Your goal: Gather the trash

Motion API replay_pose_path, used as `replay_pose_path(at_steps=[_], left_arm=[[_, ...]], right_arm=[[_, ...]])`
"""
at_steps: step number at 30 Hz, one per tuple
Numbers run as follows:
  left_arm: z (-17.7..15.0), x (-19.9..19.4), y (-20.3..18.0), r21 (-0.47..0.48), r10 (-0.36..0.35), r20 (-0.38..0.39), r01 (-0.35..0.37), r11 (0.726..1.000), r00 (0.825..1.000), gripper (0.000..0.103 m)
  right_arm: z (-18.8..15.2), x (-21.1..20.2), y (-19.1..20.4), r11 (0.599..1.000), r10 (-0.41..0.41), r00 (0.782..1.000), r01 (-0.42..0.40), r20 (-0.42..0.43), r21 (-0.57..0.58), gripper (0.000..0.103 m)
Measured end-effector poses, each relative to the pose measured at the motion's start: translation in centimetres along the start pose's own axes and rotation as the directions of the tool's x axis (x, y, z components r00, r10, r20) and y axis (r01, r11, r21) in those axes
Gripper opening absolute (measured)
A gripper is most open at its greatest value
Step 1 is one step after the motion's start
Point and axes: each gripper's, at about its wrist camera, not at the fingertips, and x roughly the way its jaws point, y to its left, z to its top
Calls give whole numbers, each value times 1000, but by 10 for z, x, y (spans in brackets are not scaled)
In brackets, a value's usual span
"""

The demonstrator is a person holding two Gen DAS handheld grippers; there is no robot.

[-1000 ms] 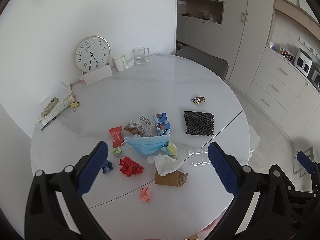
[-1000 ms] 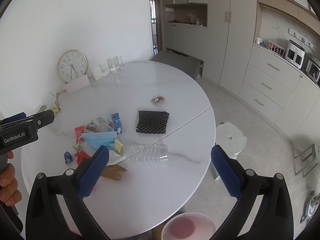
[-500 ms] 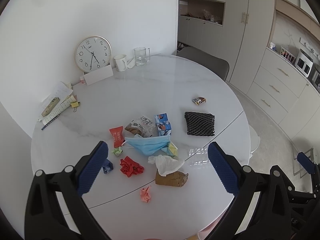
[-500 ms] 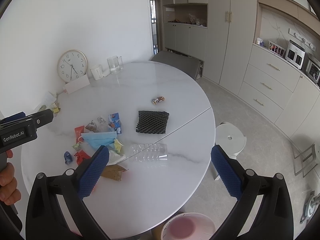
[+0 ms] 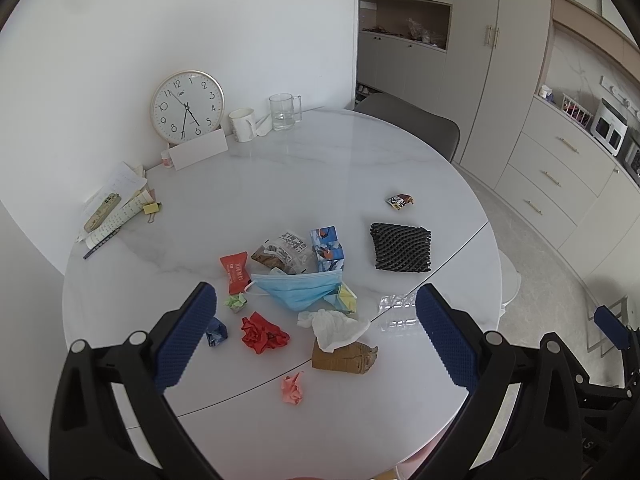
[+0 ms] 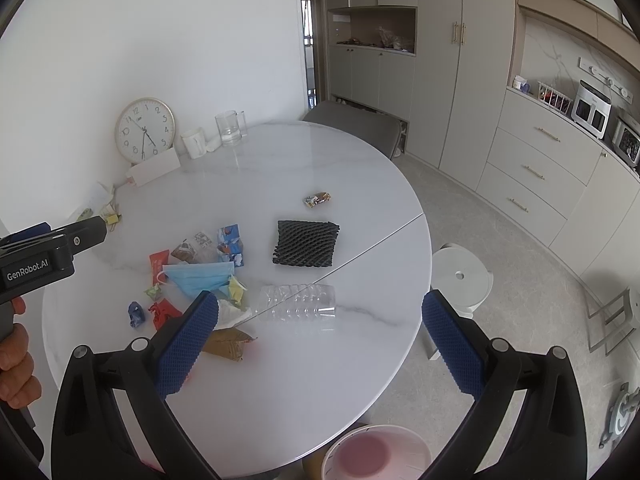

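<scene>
While hidden from the left wrist, bin (image 6: 376,454) shows below.

In the right wrist view the pink-lined bin (image 6: 376,454) is cut by the bottom edge and partly hidden under the desk (image 6: 320,380) rim. The right gripper's finger (image 6: 186,346) covers part of the white tissue (image 6: 232,314) and brown wrapper (image 6: 228,344). The hand (image 6: 14,364) is cropped at the left edge.

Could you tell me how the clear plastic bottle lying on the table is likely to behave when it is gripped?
The clear plastic bottle looks empty, so probably light. Its thin ribbed wall may crumple. Lying on its side, it might roll if nudged.
</scene>
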Motion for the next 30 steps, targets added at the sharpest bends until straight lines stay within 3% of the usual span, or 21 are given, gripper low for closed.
replay_pose_path(at_steps=[30], left_arm=[[-2, 3, 4, 11, -7, -3, 7, 1000, 1000, 95]], right_arm=[[-1, 4, 4, 1000, -14, 1000, 14, 0, -10, 101]])
